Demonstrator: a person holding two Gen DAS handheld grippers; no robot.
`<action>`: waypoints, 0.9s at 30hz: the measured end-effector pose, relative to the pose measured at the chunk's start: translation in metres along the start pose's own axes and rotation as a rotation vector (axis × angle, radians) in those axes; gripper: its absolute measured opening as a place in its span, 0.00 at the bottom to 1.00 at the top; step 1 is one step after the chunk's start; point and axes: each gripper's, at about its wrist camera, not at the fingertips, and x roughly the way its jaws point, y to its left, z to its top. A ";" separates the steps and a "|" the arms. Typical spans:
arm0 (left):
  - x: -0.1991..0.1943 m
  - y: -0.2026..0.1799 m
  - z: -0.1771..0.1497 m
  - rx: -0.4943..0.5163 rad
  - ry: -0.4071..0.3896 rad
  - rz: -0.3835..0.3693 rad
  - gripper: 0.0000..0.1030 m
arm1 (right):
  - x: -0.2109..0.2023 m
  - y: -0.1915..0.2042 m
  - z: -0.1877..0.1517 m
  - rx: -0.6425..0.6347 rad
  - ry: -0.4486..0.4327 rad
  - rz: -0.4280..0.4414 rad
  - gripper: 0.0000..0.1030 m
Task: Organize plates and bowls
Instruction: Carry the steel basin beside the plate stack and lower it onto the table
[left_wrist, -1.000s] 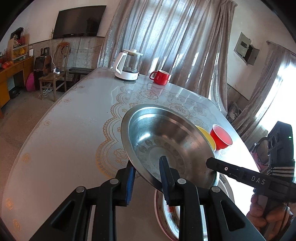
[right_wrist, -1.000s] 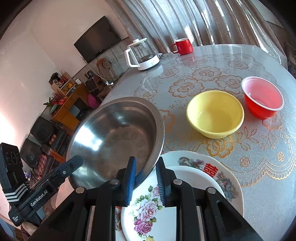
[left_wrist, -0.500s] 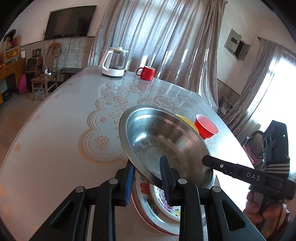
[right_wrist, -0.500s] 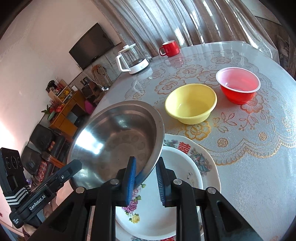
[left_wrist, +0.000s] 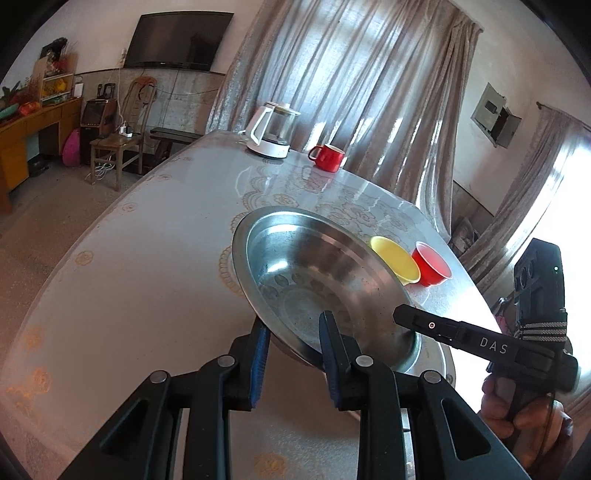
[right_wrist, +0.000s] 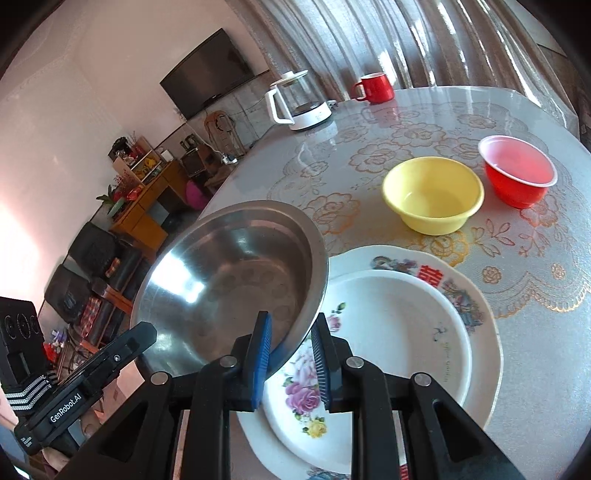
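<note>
A large steel bowl (left_wrist: 317, 280) (right_wrist: 229, 280) hangs tilted in the air, held by both grippers on opposite sides of its rim. My left gripper (left_wrist: 293, 332) is shut on its near rim. My right gripper (right_wrist: 290, 332) is shut on the rim at the other side, and its body shows in the left wrist view (left_wrist: 480, 343). Below and right of the bowl lies a stack of white flowered plates (right_wrist: 399, 332). A yellow bowl (right_wrist: 434, 194) (left_wrist: 395, 258) and a red bowl (right_wrist: 517, 173) (left_wrist: 430, 264) stand side by side beyond the plates.
A white kettle with a glass jug (right_wrist: 299, 101) (left_wrist: 271, 129) and a red mug (right_wrist: 375, 88) (left_wrist: 328, 157) stand at the far end of the lace-covered round table (right_wrist: 406, 122). The table edge runs close on my left (left_wrist: 92, 236). Furniture stands on the floor beyond.
The steel bowl, held by both grippers, has moved left, so more of the plate stack shows beside it. Both grips are unchanged.
</note>
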 end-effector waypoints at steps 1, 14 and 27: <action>-0.004 0.006 -0.002 -0.009 -0.002 0.007 0.26 | 0.005 0.007 0.000 -0.014 0.009 0.007 0.20; -0.006 0.071 -0.021 -0.123 0.026 0.078 0.30 | 0.065 0.069 -0.007 -0.140 0.117 0.033 0.21; 0.011 0.070 -0.023 -0.086 0.057 0.182 0.32 | 0.075 0.073 -0.022 -0.193 0.139 -0.019 0.26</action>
